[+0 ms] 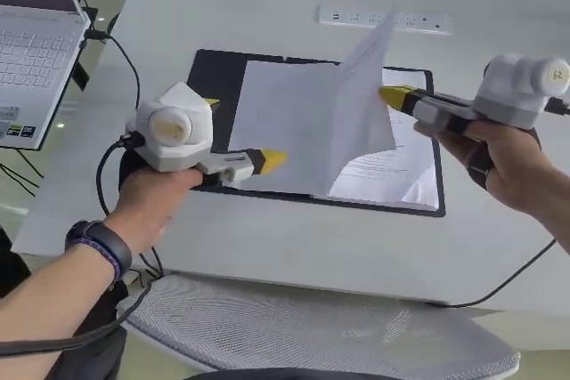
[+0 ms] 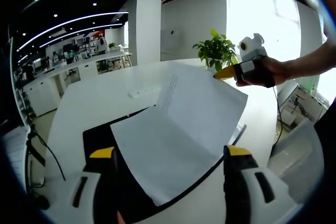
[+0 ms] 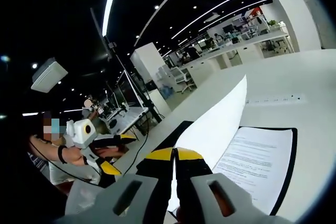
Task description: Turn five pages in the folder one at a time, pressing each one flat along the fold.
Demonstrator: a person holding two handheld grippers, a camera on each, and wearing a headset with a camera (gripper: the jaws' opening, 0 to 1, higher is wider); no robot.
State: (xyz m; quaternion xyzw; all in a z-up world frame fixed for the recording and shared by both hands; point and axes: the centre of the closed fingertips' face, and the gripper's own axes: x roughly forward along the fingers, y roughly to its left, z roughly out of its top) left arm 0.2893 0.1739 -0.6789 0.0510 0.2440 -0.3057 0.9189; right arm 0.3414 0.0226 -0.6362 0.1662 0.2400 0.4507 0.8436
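A black folder (image 1: pixel 209 77) lies open on the white table. One white page (image 1: pixel 361 100) stands lifted over the fold, and my right gripper (image 1: pixel 392 95) is shut on its right edge. In the right gripper view the yellow tips (image 3: pixel 174 156) meet on that page (image 3: pixel 220 124), beside the printed page (image 3: pixel 260 156). My left gripper (image 1: pixel 242 131) hangs open over the folder's left front corner, above the flat blank page (image 1: pixel 276 113). In the left gripper view its jaws (image 2: pixel 170 153) stand wide apart before the raised page (image 2: pixel 199 103) and hold nothing. The right gripper (image 2: pixel 223 72) shows at the page's top corner.
A laptop (image 1: pixel 31 33) sits at the table's left edge with cables (image 1: pixel 125 51) trailing from it. A power strip (image 1: pixel 385 18) lies behind the folder. A mesh chair (image 1: pixel 312 327) stands at the table's near edge. A plant (image 2: pixel 215 51) stands further off.
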